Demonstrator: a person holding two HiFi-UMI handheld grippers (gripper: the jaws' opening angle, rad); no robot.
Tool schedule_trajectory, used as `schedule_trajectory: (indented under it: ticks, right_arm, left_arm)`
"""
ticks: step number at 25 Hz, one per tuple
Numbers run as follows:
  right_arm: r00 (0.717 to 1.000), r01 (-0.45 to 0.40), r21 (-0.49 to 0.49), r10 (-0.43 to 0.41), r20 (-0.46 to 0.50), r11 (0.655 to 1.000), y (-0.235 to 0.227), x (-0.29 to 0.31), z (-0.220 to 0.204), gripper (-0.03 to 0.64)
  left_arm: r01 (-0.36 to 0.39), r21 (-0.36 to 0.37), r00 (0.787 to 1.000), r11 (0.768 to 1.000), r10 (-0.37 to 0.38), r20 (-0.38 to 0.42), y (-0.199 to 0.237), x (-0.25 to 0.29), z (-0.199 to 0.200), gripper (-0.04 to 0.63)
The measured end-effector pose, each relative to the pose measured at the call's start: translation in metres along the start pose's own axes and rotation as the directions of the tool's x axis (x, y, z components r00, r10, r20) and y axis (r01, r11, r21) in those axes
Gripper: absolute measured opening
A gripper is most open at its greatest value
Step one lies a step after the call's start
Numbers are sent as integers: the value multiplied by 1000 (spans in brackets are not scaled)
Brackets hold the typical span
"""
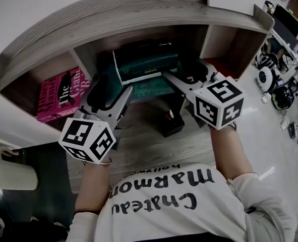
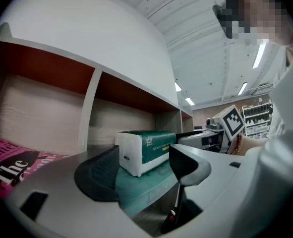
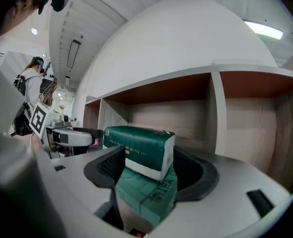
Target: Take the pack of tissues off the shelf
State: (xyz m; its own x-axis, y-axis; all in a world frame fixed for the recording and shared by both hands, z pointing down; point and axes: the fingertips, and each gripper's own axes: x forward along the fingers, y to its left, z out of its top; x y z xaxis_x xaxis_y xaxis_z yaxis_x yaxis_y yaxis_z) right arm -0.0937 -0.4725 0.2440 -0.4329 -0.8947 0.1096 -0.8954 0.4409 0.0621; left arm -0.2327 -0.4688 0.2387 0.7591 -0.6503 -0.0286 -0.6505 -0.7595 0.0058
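Observation:
A green and white pack of tissues (image 1: 146,62) lies on a teal box (image 1: 154,91) in the shelf's middle compartment. My left gripper (image 1: 110,88) points at it from the left, jaws wide, the pack's white end (image 2: 131,157) just ahead between them, pads clear of it. From the right comes my right gripper (image 1: 189,73), also open. In the right gripper view the pack (image 3: 141,150) sits between the two black pads (image 3: 109,165) without being squeezed, over the teal box (image 3: 146,197). Each gripper shows in the other's view: the right gripper (image 2: 225,125), the left gripper (image 3: 62,133).
A pink book (image 1: 60,95) lies in the left compartment. The wooden shelf (image 1: 138,14) has upright dividers either side of the middle bay. A small black object with a red spot (image 1: 170,119) sits on the desk (image 1: 154,142) below. Gear clutters the floor (image 1: 280,84) at right.

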Motion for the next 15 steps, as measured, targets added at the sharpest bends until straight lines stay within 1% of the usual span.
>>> schedule_trajectory:
  ticks: [3,7,10,13,15]
  right_arm:
    - [999,-41,-7,41,-19,999,4,7,-4,314]
    - [996,-89,6,89,-31,996,10,12,-5,328]
    - [996,-86,-13,86,-35,996,12,14,-4,328]
    - [996,-77,-30,76,-41,997,13,15,-5,329]
    - [996,-79,-24,78,-39,997,14,15,-5,331]
  left_arm:
    - [-12,11,999,1000,13,-49,1,9,-3,309]
    - [-5,26,992,1000,9,-129,0,17,-9,321]
    - [-4,58,987,998,13,-159,-3,18,-12,321]
    - [4,105,986,994,13,-169,-8,20,-13,321]
    - [4,119,985,993,16,-174,-10,22,-13,321]
